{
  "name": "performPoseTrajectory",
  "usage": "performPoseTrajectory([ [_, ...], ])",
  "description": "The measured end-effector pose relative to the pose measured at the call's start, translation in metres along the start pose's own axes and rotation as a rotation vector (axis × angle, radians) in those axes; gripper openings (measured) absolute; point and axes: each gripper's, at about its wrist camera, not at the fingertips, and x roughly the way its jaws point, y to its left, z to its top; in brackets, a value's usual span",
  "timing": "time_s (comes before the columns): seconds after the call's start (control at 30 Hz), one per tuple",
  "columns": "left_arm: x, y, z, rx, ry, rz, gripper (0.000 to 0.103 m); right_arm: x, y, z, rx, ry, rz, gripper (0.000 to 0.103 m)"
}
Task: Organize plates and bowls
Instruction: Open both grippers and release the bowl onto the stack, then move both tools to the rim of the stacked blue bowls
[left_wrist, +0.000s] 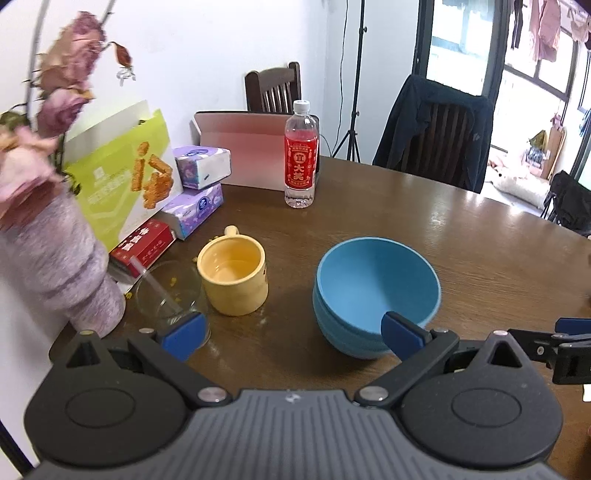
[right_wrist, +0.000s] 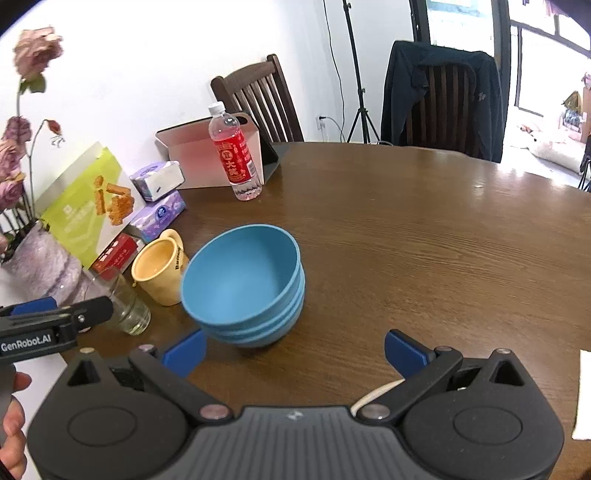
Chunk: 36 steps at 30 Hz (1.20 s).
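The left tool (left_wrist: 295, 332) has its jaws wide apart with nothing between them, above the tabletop (left_wrist: 461, 240). Its right pad overlaps the near rim of the bowls (left_wrist: 373, 291) in the picture; whether it touches them I cannot tell. The right tool (right_wrist: 295, 350) is likewise spread wide and empty, with the bowls (right_wrist: 243, 284) at its 11 o'clock, apart from both pads.

The bowls are blue, nested in a stack of what looks like three, upright on the tabletop. From the stack, a yellow mug (left_wrist: 232, 273) stands just beside at 9 o'clock, handle pointing away. A glass (left_wrist: 168, 291) sits just beyond the mug, in the same direction, near a pink vase (left_wrist: 55, 266) of dried roses. At 11 o'clock from the bowls a bottle (left_wrist: 301, 155) with a red label stands upright, well apart. Further left, tissue packs (left_wrist: 199, 184) and a green box (left_wrist: 122, 173) lie against the wall. Two chairs (right_wrist: 258, 99) stand past the far edge, one draped with a dark jacket (right_wrist: 439, 96). In the right view, a hand (right_wrist: 13, 424) grips the left tool's handle at the lower left edge.
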Motion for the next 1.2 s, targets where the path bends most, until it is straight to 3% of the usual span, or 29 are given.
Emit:
performPoseTrajectory([
  [0.23, -0.026, 0.005, -0.018, -0.012, -0.031, 0.012, 0.103, -0.028, -0.001, -0.028, -0.008, -0.012, -0.026, 0.103],
  [0.43, -0.026, 0.005, -0.017, -0.014, -0.043, -0.015, 0.103, -0.033, -0.013, -0.035, 0.039, -0.021, -0.051, 0.103],
  [0.93, 0.038, 0.006, 0.033, 0.096, -0.002, -0.088, 0.103, 0.009, -0.015, -0.01, 0.183, -0.004, -0.108, 0.103],
  [1.2, 0.088, 0.008, 0.045, 0.127, 0.083, -0.093, 0.103, 0.058, -0.009, 0.007, 0.235, 0.078, -0.131, 0.103],
])
